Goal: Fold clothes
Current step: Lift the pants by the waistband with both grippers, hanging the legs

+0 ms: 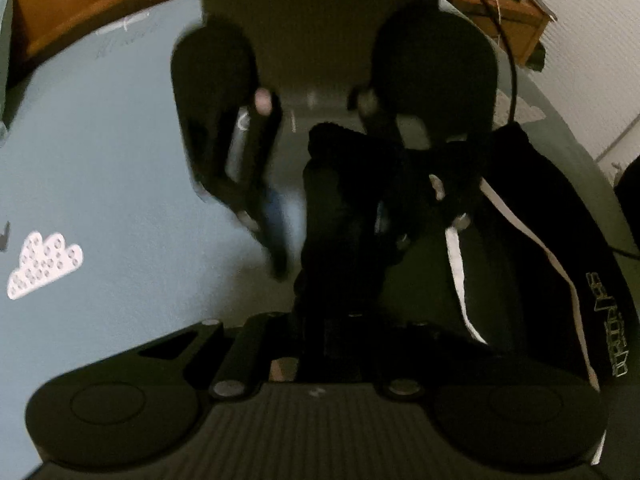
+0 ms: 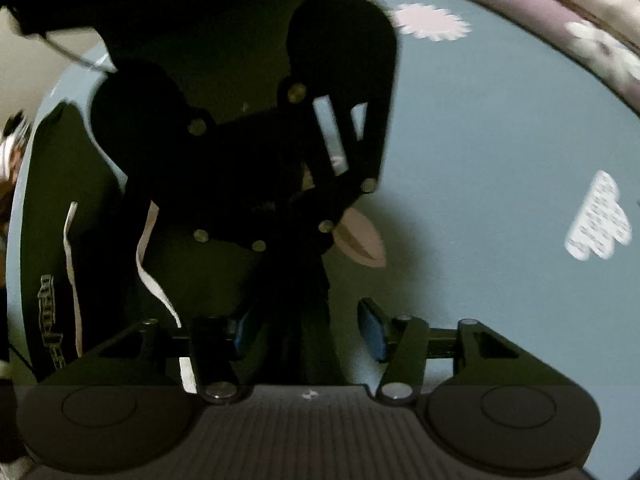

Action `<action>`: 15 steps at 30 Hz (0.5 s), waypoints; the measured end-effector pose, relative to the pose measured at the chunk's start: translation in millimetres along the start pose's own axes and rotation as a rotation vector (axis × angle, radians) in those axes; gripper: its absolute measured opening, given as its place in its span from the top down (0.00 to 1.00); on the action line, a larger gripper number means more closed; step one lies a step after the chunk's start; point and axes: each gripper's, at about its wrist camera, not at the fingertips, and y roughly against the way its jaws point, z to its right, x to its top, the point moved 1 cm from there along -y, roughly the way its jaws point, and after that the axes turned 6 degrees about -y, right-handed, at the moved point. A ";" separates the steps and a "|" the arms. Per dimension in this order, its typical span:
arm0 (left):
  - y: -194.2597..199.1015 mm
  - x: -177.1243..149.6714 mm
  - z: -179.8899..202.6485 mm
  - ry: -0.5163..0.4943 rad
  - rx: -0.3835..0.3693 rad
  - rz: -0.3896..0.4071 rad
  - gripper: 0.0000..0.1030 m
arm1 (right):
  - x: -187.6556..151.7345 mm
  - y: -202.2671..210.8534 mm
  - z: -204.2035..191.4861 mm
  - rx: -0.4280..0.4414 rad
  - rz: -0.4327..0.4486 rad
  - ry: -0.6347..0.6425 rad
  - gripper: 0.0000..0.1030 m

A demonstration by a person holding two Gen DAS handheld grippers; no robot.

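Folding looks midway: the black garment (image 1: 520, 240), with white stripes and lettering, lies on the blue bedsheet (image 1: 120, 160), a bunched edge of it lifted between the two tools. The left gripper (image 1: 332, 344) looks clamped on that dark fabric, which fills the gap between its fingers. The right gripper (image 2: 308, 332) has its blue pads apart, with cloth hanging between them (contact cannot be told). Smoothing and further folds remain, I judge. The garment's full outline and type are lost in shadow and blur.
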 end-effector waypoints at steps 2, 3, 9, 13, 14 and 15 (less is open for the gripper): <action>1.3 -1.5 1.2 0.001 0.019 -0.008 0.81 | 2.9 -6.7 -2.2 -0.014 -0.031 0.008 0.89; 2.6 -4.5 2.4 0.005 0.043 -0.012 0.77 | 3.3 -8.0 -2.4 -0.025 -0.035 0.009 0.89; 23.8 -58.6 3.9 0.070 0.082 -0.068 0.42 | 0.7 1.6 -5.5 -0.031 -0.007 -0.002 0.90; 19.4 -85.9 -9.2 0.091 0.045 -0.169 0.61 | -0.8 9.4 -14.3 -0.053 0.005 0.017 0.89; 14.7 -90.9 -11.1 0.108 0.012 -0.196 0.79 | -0.8 10.3 -14.9 -0.060 0.005 0.017 0.89; 10.0 -95.7 -12.9 0.126 -0.021 -0.222 0.81 | 0.0 12.7 -15.0 -0.062 0.005 0.014 0.89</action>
